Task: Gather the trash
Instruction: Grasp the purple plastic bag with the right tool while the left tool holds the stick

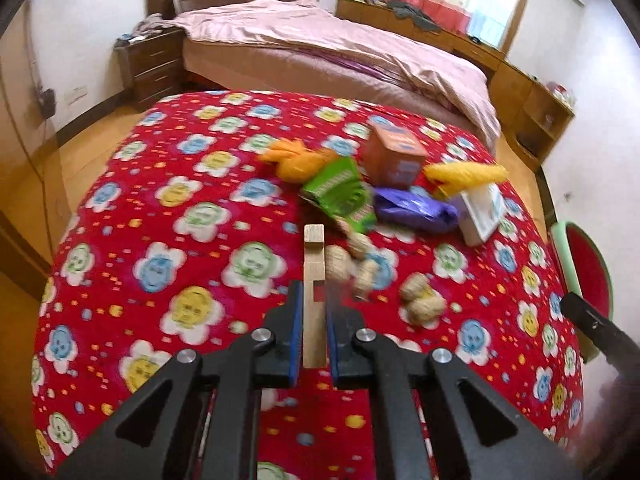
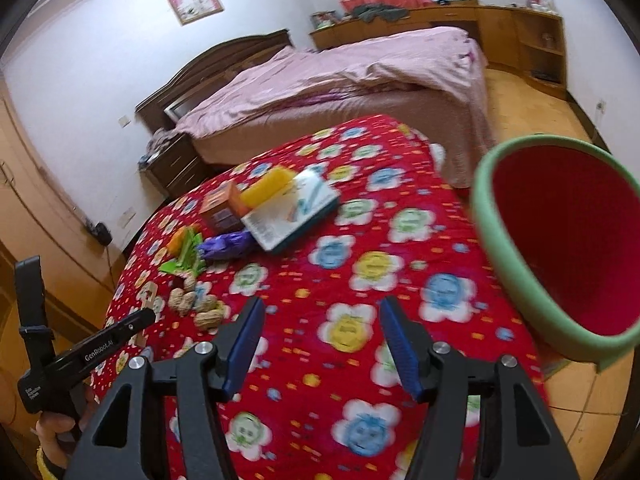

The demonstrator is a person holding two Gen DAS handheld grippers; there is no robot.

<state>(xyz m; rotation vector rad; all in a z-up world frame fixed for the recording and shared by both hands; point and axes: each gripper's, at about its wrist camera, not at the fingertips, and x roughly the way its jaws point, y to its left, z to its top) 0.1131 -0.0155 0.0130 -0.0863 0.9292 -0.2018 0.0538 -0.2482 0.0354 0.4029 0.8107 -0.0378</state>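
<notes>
bedroom, red flowered surface (image 1: 160,208). left gripper (image 1: 314,320) fingers clamp wooden stick (image 1: 313,280); right gripper (image 2: 320,344) fingers spread, empty. carry stick level to bin (image 2: 516,280) right of fingers.

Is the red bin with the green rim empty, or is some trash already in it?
Empty as far as shown: the bin shows only bare red wall inside. Its bottom is out of view.

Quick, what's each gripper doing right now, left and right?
Left gripper: closed on a wooden block above the red flowered cloth.
Right gripper: open, holding nothing.
</notes>
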